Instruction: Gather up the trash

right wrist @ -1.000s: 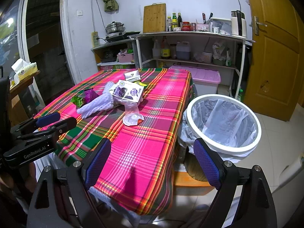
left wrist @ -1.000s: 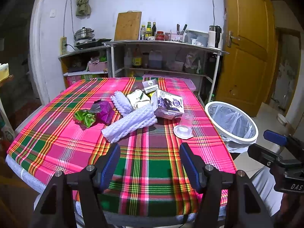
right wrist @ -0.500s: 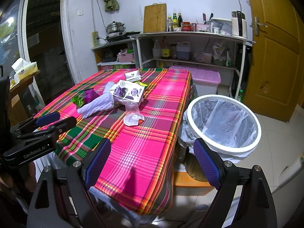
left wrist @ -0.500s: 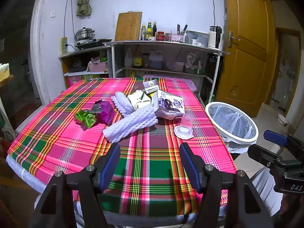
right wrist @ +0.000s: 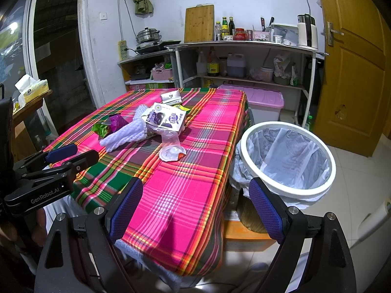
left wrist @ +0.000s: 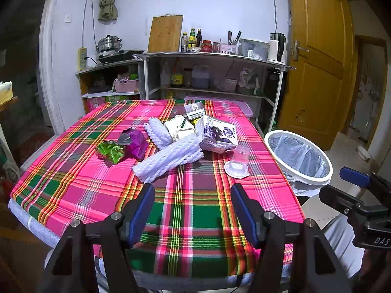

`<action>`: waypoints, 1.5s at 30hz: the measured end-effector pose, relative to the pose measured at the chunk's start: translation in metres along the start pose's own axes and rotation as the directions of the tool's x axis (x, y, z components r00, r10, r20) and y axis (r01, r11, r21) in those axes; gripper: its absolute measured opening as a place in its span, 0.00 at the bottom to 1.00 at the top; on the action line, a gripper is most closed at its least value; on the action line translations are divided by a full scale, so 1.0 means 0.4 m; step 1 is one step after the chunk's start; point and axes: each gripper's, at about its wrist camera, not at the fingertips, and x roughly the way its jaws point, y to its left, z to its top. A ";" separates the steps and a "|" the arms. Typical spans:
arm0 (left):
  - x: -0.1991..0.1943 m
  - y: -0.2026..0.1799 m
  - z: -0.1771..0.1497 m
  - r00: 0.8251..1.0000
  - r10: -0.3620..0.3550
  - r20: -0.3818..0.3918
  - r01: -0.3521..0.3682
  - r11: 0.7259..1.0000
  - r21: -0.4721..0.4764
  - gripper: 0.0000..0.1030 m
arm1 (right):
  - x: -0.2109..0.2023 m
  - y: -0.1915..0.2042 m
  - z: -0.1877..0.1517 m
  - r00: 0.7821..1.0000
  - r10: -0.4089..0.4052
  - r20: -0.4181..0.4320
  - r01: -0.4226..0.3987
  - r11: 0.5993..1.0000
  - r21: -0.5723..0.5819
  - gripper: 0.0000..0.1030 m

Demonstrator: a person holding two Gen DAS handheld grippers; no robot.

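So the biggest thing here is the surface (left wrist: 80, 171), covered in a loud pink-and-green plaid cloth, with a shelving unit (left wrist: 210, 58) full of bottles and kitchen stuff behind it. Just off its right edge sits a white-rimmed trash bin (left wrist: 299, 157) lined with a clear bag, nothing visible inside. All the trash is bunched in the middle of the cloth: a long white foam fruit net (left wrist: 168, 160), a purple milk carton (left wrist: 218, 136) touching its far end, a crumpled purple wrapper (left wrist: 134, 142) with a green wrapper (left wrist: 110, 150) right beside it, and a clear plastic cup (left wrist: 238, 162) lying upside down nearest the bin. Left gripper (left wrist: 193, 211) hangs over the near edge, fingers spread wide, holding nothing. Right gripper (right wrist: 194, 208) is out by the table corner near the bin, fingers spread too, also empty.
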 end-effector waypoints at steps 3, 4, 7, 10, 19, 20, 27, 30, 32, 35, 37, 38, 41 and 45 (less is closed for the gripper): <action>0.000 0.000 0.000 1.000 0.000 0.000 0.000 1.000 0.000 0.62 | 0.000 0.000 0.000 1.000 0.000 0.000 0.000 1.000 0.000 0.86; 0.000 0.000 0.000 1.000 0.000 0.000 0.000 1.000 0.000 0.62 | 0.000 0.000 0.000 1.000 0.000 0.000 0.000 1.000 0.000 0.86; 0.000 0.000 -0.001 1.000 0.000 0.000 0.000 1.000 0.001 0.62 | 0.000 0.000 0.000 1.000 0.000 0.000 0.000 1.000 0.000 0.86; 0.001 0.000 -0.001 1.000 0.001 0.000 -0.001 1.000 0.000 0.62 | 0.001 0.000 0.000 1.000 0.000 0.000 0.000 1.000 0.000 0.86; 0.000 0.002 -0.002 1.000 0.001 0.000 -0.001 1.000 0.002 0.62 | 0.000 0.001 0.000 1.000 0.001 0.000 -0.001 1.000 0.000 0.86; 0.000 0.002 -0.002 1.000 0.002 0.000 -0.002 1.000 0.003 0.62 | 0.000 0.001 0.000 1.000 0.001 0.000 -0.001 1.000 0.000 0.86; -0.001 0.004 -0.003 1.000 0.000 0.000 0.000 1.000 0.002 0.62 | 0.002 0.003 -0.001 1.000 0.006 -0.004 -0.006 1.000 -0.005 0.86; -0.002 0.009 -0.004 1.000 0.000 -0.002 0.000 1.000 0.002 0.62 | 0.008 0.007 -0.002 1.000 0.008 -0.008 -0.008 1.000 -0.009 0.86; -0.001 0.016 -0.006 1.000 -0.002 -0.006 0.002 1.000 0.002 0.62 | 0.012 0.008 -0.002 1.000 0.010 -0.011 -0.010 1.000 -0.010 0.86; 0.005 0.026 -0.010 1.000 -0.006 -0.013 0.006 1.000 0.004 0.62 | 0.026 0.008 0.001 1.000 0.016 -0.020 -0.016 1.000 -0.011 0.86; 0.015 0.034 -0.011 1.000 -0.013 -0.019 0.013 1.000 0.005 0.62 | 0.036 0.009 0.004 0.999 0.030 -0.029 -0.030 1.000 -0.010 0.86; 0.023 0.037 -0.010 0.999 -0.023 -0.022 0.023 1.000 0.003 0.62 | 0.041 0.010 0.006 0.999 0.035 -0.029 -0.035 0.999 -0.009 0.86; 0.042 0.050 -0.001 1.000 -0.019 -0.025 0.019 1.000 0.014 0.62 | 0.060 0.016 0.016 0.998 0.055 -0.027 -0.056 0.998 -0.014 0.86; 0.071 0.085 0.017 1.000 -0.014 -0.028 0.014 1.000 0.020 0.62 | 0.101 0.022 0.032 0.995 0.088 -0.042 -0.088 0.996 -0.002 0.86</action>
